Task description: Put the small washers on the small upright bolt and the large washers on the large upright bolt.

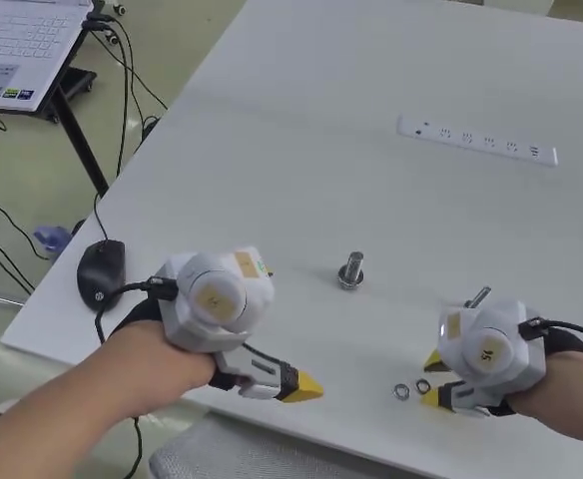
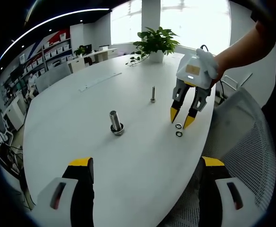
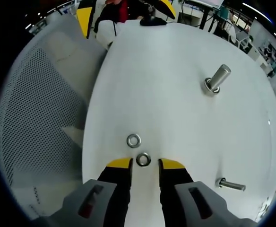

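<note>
Right claw [image 3: 145, 164], part spread, lines up on a washer [image 3: 143, 159] at its tips, lying on the surface [image 3: 176, 109] well apart from the large bolt [image 3: 217, 78]. Left claw [image 2: 146, 163] hangs spread wide, likely just waiting.

Two upright bolts are counted on the tabletop [image 1: 371, 100]: one large bolt [image 1: 350, 269] and one small bolt [image 1: 478, 296]. Two loose washers are counted by the near edge, the first washer [image 1: 401, 391] and the second washer [image 1: 423, 386]. A ring is seen round the large bolt's base; how many lie there cannot be told. One power strip [image 1: 476, 141] is counted toward the far edge and one mouse [image 1: 101, 272] at the left edge. Two grippers are counted: the left gripper [image 1: 299, 387] and the right gripper [image 1: 432, 379].
</note>
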